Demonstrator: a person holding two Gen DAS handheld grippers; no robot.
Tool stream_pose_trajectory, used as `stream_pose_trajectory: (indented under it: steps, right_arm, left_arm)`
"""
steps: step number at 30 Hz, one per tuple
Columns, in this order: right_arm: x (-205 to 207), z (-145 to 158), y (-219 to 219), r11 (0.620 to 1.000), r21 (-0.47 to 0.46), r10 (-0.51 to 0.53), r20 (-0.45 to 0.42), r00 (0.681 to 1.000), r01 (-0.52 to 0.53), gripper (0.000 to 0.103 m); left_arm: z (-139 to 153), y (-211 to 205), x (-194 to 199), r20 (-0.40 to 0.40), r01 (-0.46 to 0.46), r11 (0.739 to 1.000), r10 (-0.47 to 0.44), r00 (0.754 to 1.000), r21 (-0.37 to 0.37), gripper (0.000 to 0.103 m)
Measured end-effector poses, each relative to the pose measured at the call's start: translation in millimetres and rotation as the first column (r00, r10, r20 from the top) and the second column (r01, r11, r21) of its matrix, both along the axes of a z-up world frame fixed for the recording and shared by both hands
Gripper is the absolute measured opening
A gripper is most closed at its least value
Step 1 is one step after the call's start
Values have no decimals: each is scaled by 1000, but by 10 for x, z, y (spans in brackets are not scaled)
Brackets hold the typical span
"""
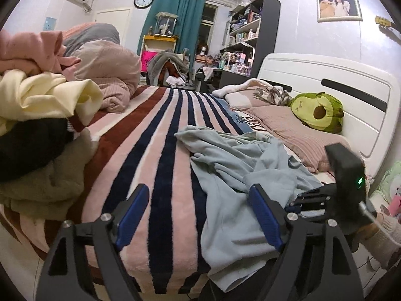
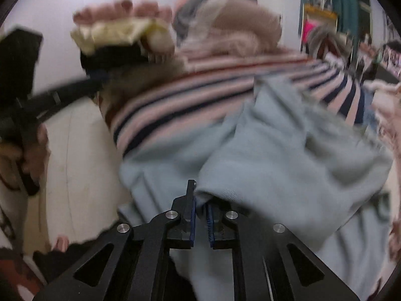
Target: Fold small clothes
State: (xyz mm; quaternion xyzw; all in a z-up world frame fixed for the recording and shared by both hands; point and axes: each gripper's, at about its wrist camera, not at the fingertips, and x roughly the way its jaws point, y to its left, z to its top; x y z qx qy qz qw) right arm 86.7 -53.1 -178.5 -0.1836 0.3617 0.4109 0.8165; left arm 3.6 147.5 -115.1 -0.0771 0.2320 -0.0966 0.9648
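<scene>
Bed [image 1: 160,135] ahead of both tongs, covered by a plush blanket in pink, white, maroon and navy stripes; its pile looks soft and likely grippy, so cloth should drag rather than slide on it. Pile of unfolded clothes [image 1: 37,115] up and to the left of the left tongs: pink, cream, black and olive pieces, thick and fleecy, heaped loosely. Light blue garment [image 1: 240,175], the piece in hand, lies crumpled on the bed ahead and to the right of the left tongs, its near edge hanging over the bedside; the fabric is a fine, limp knit that creases easily.

Left tongs [image 1: 200,215]: blue-padded fingers spread wide, holding nothing, poised above the blanket beside the garment's left margin. Right tongs [image 2: 200,215]: pads drawn together on a fold at the garment's near edge; this view is motion-blurred, so the exact seam gripped cannot be told.

Judged step: spreading the garment flat before folding. To do it well, the free left tongs should take the opposite corner or hem, pinching a single layer, then both should pull apart gently and lay the cloth smooth on the stripes.
</scene>
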Motion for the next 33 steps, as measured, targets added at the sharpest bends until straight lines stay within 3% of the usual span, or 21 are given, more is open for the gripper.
stream_pose_trajectory:
  steps: [5,9,15,22,26,27,29,30,32,33]
  right_arm:
    - [-78,-32,-201,999,-45,-9,-10,1000,9,29]
    - [-230,163,-519,999,-42,-10,18,1000,11,34]
    - [-258,429,-1126,988,19,-154,82,985,153,36]
    - [-161,435,-1651,957,112,-277,70,958,268,37]
    - [-154,361,-1794,951,126,-291,56,955,283,37]
    - [-143,340,-1814,950,126,-296,54,954,287,37]
    - [-124,323,-1882,947,128,-301,47,952,293,37]
    - [-111,314,-1902,946,129,-306,44,951,299,37]
    - [-79,295,-1928,941,130,-320,38,947,313,37]
    - [-59,290,-1935,939,130,-327,34,945,320,37]
  left_arm:
    - [-24,-181,81,-13,53,999,-53,998,-4,79]
    - [-20,-415,166,-26,117,993,-117,993,-9,80]
    - [-61,-955,333,-60,238,971,-236,970,36,81]
    - [-287,-1754,629,-156,306,916,-273,949,259,81]
    - [-502,-1971,798,-200,225,893,-156,967,390,80]
    - [-520,-1977,804,-199,213,891,-142,970,400,77]
    - [-489,-1902,793,-191,197,910,-134,972,365,55]
    - [-457,-1822,788,-192,194,926,-136,972,324,49]
    - [-394,-1653,790,-191,183,955,-140,972,232,22]
    - [-338,-1511,781,-187,173,971,-142,972,162,16]
